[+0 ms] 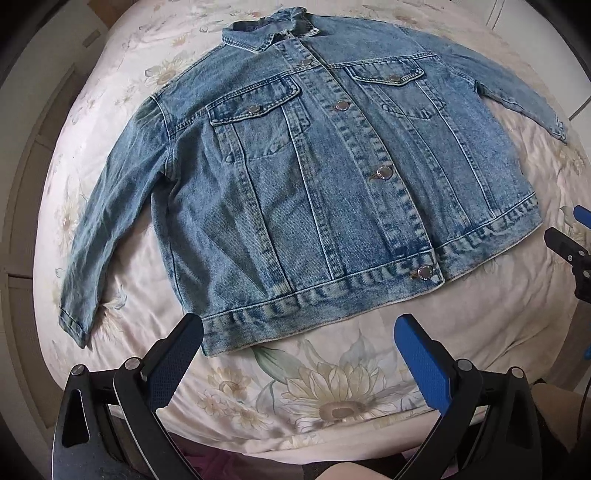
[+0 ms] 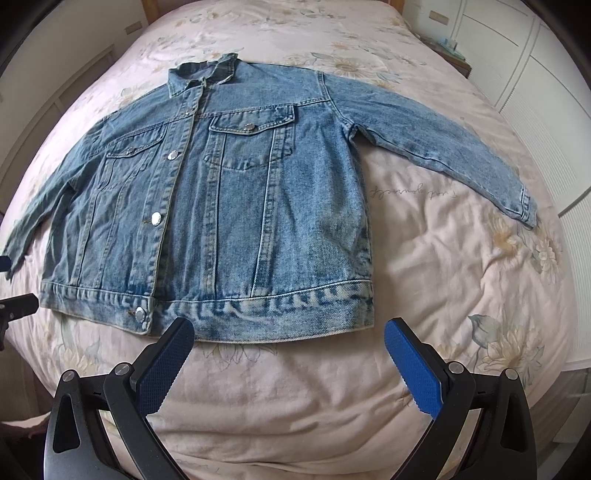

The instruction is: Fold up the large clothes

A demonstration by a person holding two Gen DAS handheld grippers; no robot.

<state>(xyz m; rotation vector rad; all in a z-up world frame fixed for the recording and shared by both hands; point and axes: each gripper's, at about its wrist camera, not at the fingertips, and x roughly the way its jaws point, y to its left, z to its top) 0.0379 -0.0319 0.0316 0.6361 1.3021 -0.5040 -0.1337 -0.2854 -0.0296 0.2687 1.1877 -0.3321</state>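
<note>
Jacket: a blue denim jacket lies flat and front-up on the bed, filling the middle of the left wrist view and the centre-left of the right wrist view; the cloth is stone-washed, mottled paler along the seams and the thick waistband.
Jacket details: a pointed collar at the top of the frame, two flapped chest pockets, a row of round silvery metal buttons down the front, raised double stitching in long vertical lines.
Sleeves: both spread out to the sides; the sleeve in the right wrist view slants toward the right edge, creased at the elbow.
Bedding: a soft, pale pink cover printed with large cream sunflowers, lightly rumpled and puffy.
Left gripper: hovers just below the jacket's hem at the bottom of its own view, fingers spread wide, nothing between them; black frame, ribbed pads, one blue.
Right gripper: also spread wide and empty, just below the hem at the bottom of its view, with textured blue pads.
Surroundings: white panelled cupboard doors at the upper right.
</note>
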